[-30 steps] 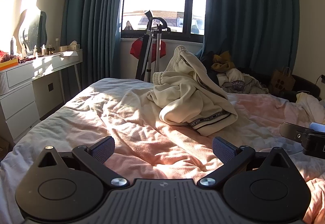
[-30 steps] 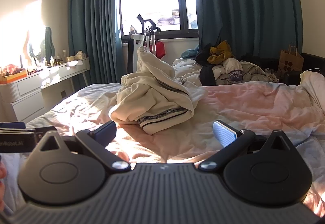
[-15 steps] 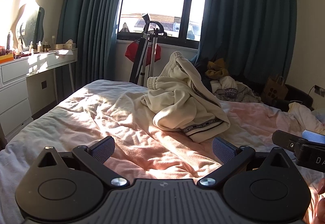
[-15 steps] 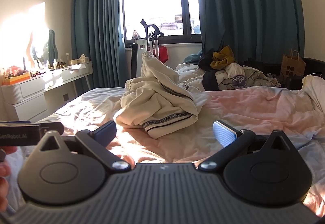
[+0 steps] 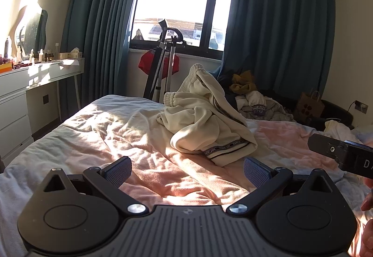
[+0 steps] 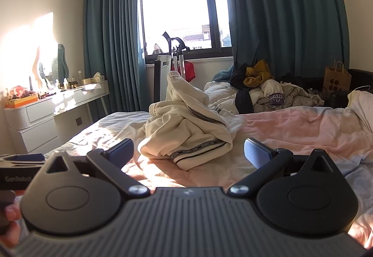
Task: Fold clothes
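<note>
I am holding both tongs spread wide over the bed (image 5: 98, 131), gripping nothing. In the left wrist view, my left tongs (image 5: 186, 169) are sitting at the lower centre, and the cream sweatpants (image 5: 205, 121) are lying crumpled ahead of them, slightly right of centre, well apart from the pads. A black band along the hem is carrying white lettering too small for me to read. Further right, a heap of clothes (image 5: 256, 103) is showing a purple patch reading "WANG YU". In the right wrist view, the left tool's body at the far left edge is reading "GenRobot". My right tongs (image 6: 188, 152) are framing the sweatpants (image 6: 186, 131), which are lying just beyond and between the fingers, untouched.
</note>
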Demonstrator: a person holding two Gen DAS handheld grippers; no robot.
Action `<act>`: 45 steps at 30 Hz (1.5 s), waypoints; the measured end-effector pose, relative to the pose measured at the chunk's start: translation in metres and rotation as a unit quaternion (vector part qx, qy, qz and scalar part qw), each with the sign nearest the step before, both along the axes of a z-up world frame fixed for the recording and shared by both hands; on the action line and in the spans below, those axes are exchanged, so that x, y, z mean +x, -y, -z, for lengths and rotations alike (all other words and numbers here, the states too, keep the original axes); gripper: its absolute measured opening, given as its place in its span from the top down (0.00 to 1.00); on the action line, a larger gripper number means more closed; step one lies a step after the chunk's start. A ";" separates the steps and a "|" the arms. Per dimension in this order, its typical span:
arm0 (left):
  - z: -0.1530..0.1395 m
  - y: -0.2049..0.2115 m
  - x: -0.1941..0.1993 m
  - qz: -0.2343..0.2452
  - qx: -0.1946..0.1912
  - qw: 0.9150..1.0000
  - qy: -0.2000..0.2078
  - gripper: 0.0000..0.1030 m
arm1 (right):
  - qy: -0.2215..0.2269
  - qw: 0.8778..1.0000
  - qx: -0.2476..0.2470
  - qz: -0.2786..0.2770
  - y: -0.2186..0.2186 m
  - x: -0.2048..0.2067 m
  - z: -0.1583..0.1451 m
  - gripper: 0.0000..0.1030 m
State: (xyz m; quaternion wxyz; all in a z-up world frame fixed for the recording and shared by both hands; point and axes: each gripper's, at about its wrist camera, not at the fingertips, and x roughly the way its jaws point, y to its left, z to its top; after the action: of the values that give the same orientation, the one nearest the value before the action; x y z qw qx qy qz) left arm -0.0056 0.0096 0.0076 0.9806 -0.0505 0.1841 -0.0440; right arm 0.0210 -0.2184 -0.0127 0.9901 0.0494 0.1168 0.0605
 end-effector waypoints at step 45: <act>0.094 -0.088 0.208 0.034 -0.140 0.981 -0.128 0.00 | -0.066 0.996 -0.066 -0.004 -0.089 0.479 -0.005 0.55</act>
State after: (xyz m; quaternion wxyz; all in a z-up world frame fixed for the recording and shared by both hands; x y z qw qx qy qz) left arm 0.2026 0.0972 -0.0864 0.9302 -0.1866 0.3015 -0.0954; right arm 0.4998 -0.1297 -0.0078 0.9810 -0.0126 0.1862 0.0536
